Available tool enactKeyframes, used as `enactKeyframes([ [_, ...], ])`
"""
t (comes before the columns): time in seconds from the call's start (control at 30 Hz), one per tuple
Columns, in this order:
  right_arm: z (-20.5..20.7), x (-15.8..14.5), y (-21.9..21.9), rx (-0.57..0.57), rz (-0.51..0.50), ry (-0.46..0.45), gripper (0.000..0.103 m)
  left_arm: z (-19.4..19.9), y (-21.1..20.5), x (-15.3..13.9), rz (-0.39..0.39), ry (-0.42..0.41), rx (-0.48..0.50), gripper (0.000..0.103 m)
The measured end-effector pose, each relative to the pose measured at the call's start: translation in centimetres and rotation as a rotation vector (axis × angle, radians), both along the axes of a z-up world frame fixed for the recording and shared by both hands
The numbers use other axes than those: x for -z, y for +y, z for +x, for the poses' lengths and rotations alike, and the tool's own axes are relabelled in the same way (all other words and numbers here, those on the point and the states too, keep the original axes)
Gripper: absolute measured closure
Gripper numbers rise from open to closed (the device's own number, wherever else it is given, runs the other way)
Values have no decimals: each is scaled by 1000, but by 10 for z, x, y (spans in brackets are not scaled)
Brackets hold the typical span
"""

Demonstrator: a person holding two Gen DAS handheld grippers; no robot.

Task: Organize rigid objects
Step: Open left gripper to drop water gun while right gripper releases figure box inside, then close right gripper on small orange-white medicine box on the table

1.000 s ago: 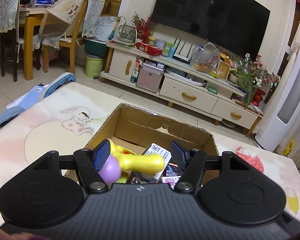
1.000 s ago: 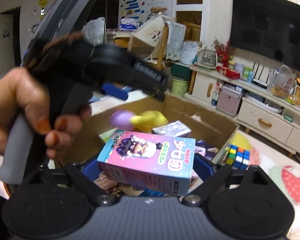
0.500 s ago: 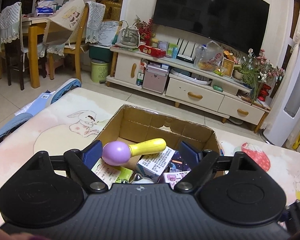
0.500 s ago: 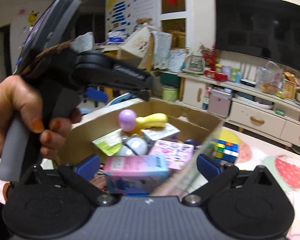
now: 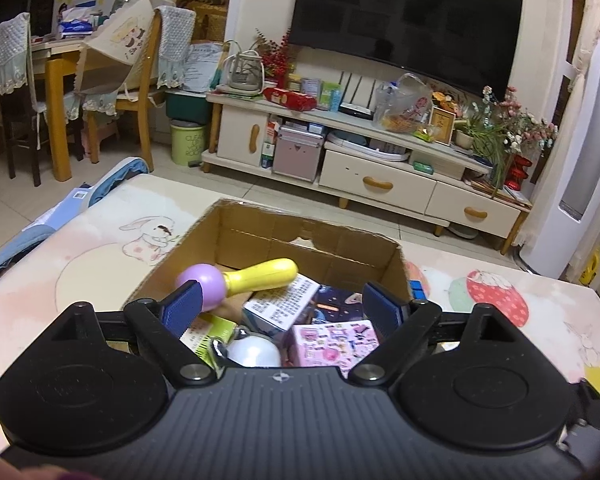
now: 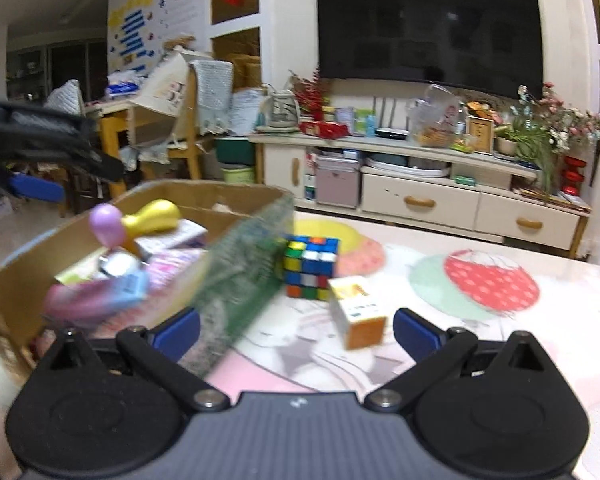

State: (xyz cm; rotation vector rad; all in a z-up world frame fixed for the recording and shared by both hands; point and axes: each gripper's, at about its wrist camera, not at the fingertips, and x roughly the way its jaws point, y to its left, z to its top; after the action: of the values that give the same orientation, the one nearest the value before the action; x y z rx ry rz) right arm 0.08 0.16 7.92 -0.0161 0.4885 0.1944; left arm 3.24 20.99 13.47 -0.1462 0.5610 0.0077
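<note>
Most of the sorting looks done: the cardboard box [image 5: 394, 258] on the desk [image 6: 480, 344] already holds the yellow-and-purple rattle [image 5: 240, 278], a pink carton [image 5: 334, 342] and other packets; the left tool [image 5: 282, 306] hangs over it, spread wide and empty; the right tool [image 6: 296, 330], also wide and empty, faces the puzzle cube [image 6: 310, 266] and small orange box [image 6: 358, 316] lying just beside the cardboard box, not yet packed.

The left tongs [image 5: 281, 305] tilt downward with jaws spread wide and nothing between the blue pads. The right tongs [image 6: 296, 330] also stand wide open, gripping nothing.
</note>
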Motion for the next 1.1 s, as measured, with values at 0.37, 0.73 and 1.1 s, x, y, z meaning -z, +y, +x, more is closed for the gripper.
enactKeyframes([
  [0.37,49,39,-22,45,3,42,24,5,1,2,16,-6,56,0],
  [0.73,78,51,-27,31,7,81,62,9,-1,7,48,1,116,0],
  [1.1,53,52,-62,90,3,73,65,14,-11,14,79,24,151,0],
])
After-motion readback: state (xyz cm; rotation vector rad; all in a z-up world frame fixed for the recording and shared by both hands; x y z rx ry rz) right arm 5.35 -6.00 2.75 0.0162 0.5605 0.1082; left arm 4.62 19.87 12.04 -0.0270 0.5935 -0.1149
